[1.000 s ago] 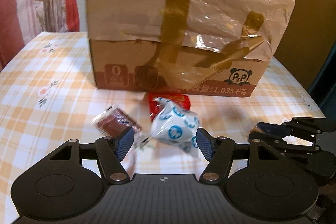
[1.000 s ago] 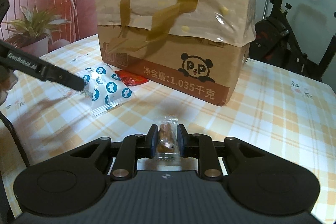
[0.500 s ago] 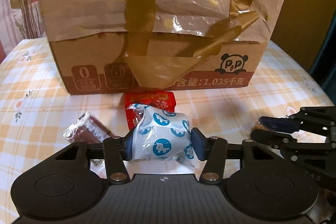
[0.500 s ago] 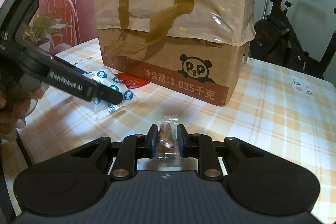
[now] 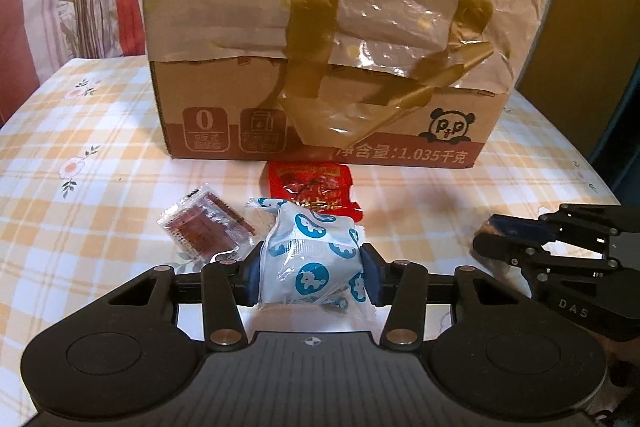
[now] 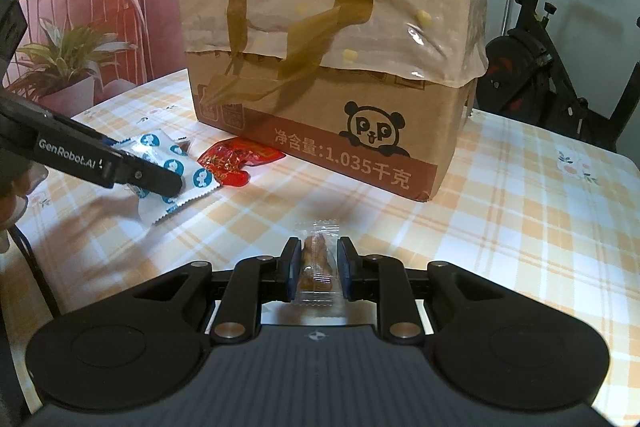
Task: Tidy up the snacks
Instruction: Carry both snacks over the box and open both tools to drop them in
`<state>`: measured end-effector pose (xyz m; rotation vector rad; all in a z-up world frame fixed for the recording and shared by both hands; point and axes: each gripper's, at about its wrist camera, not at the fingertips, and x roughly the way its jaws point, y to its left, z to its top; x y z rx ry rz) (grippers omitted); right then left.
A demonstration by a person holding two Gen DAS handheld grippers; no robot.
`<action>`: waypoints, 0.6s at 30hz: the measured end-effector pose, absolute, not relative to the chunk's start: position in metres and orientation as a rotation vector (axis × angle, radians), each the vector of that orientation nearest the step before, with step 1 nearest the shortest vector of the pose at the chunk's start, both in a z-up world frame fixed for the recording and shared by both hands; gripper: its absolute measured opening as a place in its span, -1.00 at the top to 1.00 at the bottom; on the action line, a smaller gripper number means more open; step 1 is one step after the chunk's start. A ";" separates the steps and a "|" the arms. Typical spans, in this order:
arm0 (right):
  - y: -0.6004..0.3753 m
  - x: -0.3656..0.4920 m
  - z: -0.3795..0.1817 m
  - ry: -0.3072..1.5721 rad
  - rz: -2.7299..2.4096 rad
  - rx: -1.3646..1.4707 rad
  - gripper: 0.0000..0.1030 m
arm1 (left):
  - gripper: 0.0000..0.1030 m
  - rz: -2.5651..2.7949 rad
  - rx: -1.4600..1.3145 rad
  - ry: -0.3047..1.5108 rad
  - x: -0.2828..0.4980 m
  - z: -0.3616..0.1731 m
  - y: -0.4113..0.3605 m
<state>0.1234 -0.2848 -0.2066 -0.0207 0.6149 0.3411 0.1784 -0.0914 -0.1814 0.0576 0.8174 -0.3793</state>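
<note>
My left gripper [image 5: 308,277] is shut on a white snack packet with blue round prints [image 5: 310,259] and holds it just above the checked tablecloth; it also shows in the right wrist view [image 6: 168,171]. A red snack packet [image 5: 314,187] lies beyond it in front of the cardboard box [image 5: 328,39]. A dark red foil packet [image 5: 204,223] lies to its left. My right gripper [image 6: 318,267] is shut on a small clear-wrapped brown snack [image 6: 318,265]. The right gripper also shows at the right of the left wrist view [image 5: 492,239].
The tall cardboard box [image 6: 332,47], wrapped in tape and plastic, stands mid-table. The tablecloth [image 6: 520,211] reaches the table's right edge. An exercise bike [image 6: 552,67] stands behind on the right. A potted plant [image 6: 64,67] and a chair are behind on the left.
My left gripper has closed on the white and blue packet and lifted it slightly off the cloth. The right gripper has stayed still with its brown snack.
</note>
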 end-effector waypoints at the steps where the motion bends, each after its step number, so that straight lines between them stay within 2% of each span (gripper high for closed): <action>1: -0.285 0.123 -0.207 0.612 0.341 -0.021 0.58 | 0.03 -0.383 0.059 0.816 0.177 -0.181 -0.092; 18: -0.286 0.118 -0.205 0.589 0.331 -0.034 0.58 | 0.03 -0.411 0.085 0.748 0.170 -0.167 -0.094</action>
